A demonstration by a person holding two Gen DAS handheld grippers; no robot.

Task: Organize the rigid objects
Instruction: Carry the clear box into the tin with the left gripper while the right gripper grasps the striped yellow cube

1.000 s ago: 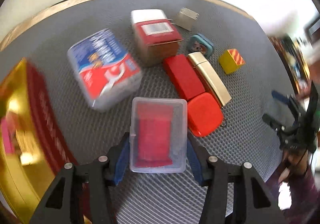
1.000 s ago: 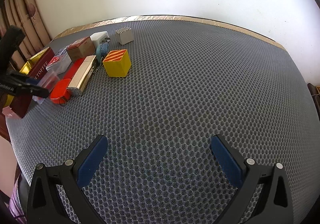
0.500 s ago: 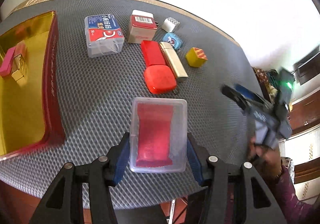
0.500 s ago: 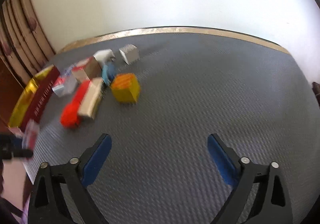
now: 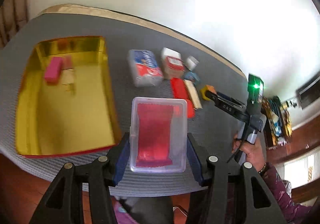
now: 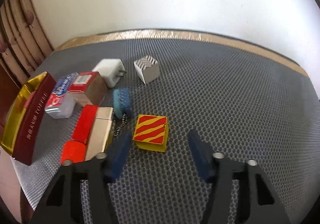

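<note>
— Clear plastic, rectangular, with a red foil packet inside: that case (image 5: 158,134) sits clamped between the blue pads of the left claw (image 5: 158,152), held up off the grey mesh tabletop (image 5: 124,84).

— And the right claw (image 6: 158,152)?

— Its jaws have just been closing, yet they stand apart with nothing between them. The yellow cube with red stripes (image 6: 151,133) lies on the tabletop just beyond the pads, not touched.

— What lies past the case?

— To its left, the open gold-lined tin with red walls (image 5: 66,104), a pink block (image 5: 53,71) in its far end. Further on, a cluster: a long red box (image 6: 85,126) touching a pale gold box (image 6: 101,132), a round-cornered orange-red case (image 6: 73,152) at their near end, a blue-and-red clear pack (image 6: 60,98), a red-topped brown carton (image 6: 89,89).

— Further still?

— A teal tin (image 6: 121,102), a white plug adapter (image 6: 110,72), and a grey-striped cube (image 6: 147,69) set a little apart. A person's hand (image 5: 248,148) carries the right claw at the edge.
</note>
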